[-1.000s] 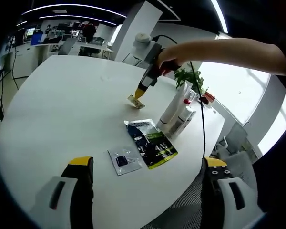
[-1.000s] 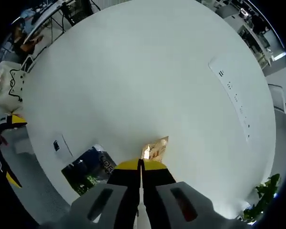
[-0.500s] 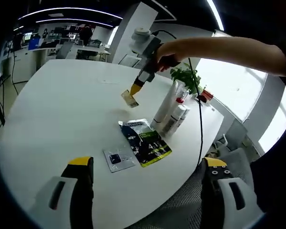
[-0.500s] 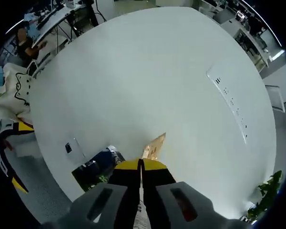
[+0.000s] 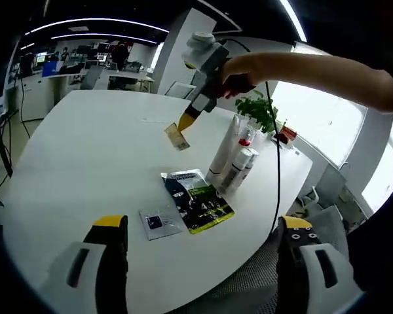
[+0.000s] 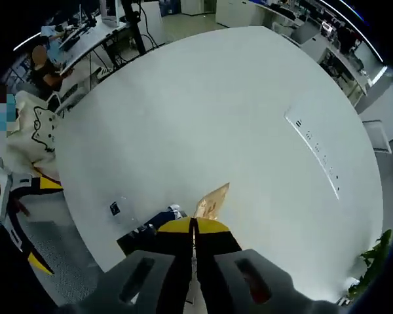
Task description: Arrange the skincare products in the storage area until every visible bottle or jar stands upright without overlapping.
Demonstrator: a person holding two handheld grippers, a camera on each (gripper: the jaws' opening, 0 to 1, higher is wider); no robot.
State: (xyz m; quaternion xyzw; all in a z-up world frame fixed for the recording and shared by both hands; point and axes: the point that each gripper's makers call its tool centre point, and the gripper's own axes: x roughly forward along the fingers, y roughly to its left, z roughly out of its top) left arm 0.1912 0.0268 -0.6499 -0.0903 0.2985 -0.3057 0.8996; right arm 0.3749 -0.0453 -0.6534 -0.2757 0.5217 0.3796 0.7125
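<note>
Pinching a small sachet (image 6: 211, 200) above the table (image 6: 203, 124), my right gripper (image 6: 193, 226) holds it; left gripper (image 5: 203, 226) jaws are spread.

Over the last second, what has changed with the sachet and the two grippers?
The right gripper, jaws shut on the small gold sachet, has lifted it clear of the white table; a second ago it hung just above the surface. The left gripper stays open and empty. The dark packet, the clear sachet and the white bottles lie as before.
</note>
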